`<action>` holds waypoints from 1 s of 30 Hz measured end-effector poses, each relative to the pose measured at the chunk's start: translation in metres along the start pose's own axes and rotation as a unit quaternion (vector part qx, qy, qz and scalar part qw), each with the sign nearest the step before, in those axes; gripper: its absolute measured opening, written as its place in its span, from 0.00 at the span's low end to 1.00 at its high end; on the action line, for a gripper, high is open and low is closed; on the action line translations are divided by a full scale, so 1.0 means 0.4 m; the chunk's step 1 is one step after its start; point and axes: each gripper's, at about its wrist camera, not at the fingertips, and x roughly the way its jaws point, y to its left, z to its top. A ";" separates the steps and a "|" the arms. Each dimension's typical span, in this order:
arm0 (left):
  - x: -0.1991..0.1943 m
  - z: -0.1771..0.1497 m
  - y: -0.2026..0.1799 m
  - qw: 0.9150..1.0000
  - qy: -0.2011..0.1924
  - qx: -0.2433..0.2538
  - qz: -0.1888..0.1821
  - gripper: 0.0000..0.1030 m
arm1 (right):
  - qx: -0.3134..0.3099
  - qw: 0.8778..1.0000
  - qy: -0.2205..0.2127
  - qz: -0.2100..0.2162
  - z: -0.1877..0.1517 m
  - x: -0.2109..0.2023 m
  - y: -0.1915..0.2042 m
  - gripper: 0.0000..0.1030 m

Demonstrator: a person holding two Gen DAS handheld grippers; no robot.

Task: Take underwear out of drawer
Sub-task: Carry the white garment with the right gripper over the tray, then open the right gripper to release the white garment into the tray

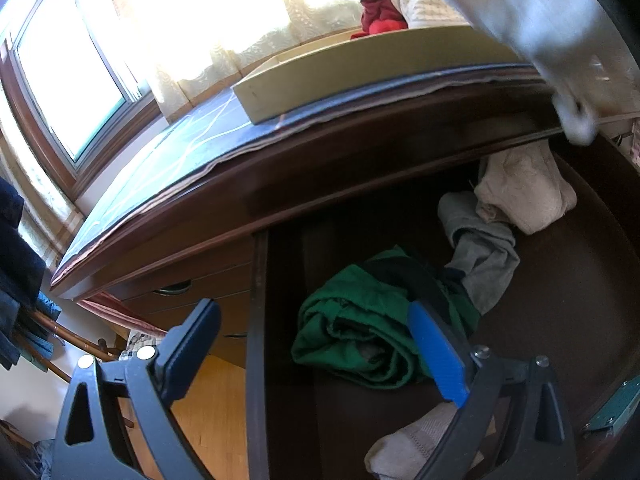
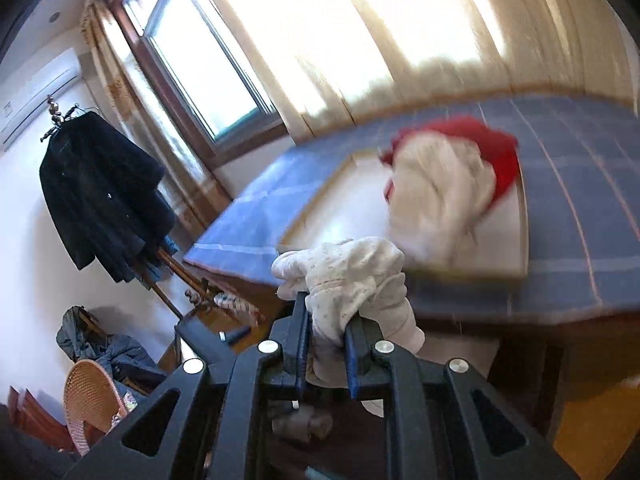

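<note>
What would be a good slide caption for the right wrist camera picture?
Right gripper shut on a white patterned garment, held in front of a tray of clothes on the blue checked dresser top.

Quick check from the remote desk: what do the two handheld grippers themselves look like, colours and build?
Both match: black plastic frames with triangular cut-outs and round silver bolt heads at the pivots. The left gripper has long flat fingers, one faced with a bright blue pad. The right gripper shows blue edges on its pads too. No cables, markings, sleeves or hands are visible.
</note>
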 end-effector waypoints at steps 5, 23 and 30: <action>-0.002 0.002 -0.002 1.000 -0.002 0.000 -0.001 0.94 | -0.014 0.999 -0.029 -0.006 0.118 0.024 0.019 0.16; -0.001 0.002 -0.001 1.000 -0.002 -0.001 -0.006 0.94 | 0.027 0.999 0.019 -0.020 0.281 0.422 -0.031 0.16; -0.003 0.000 -0.001 1.000 -0.003 -0.001 -0.007 0.93 | 0.034 0.999 0.038 0.003 0.222 0.508 0.002 0.16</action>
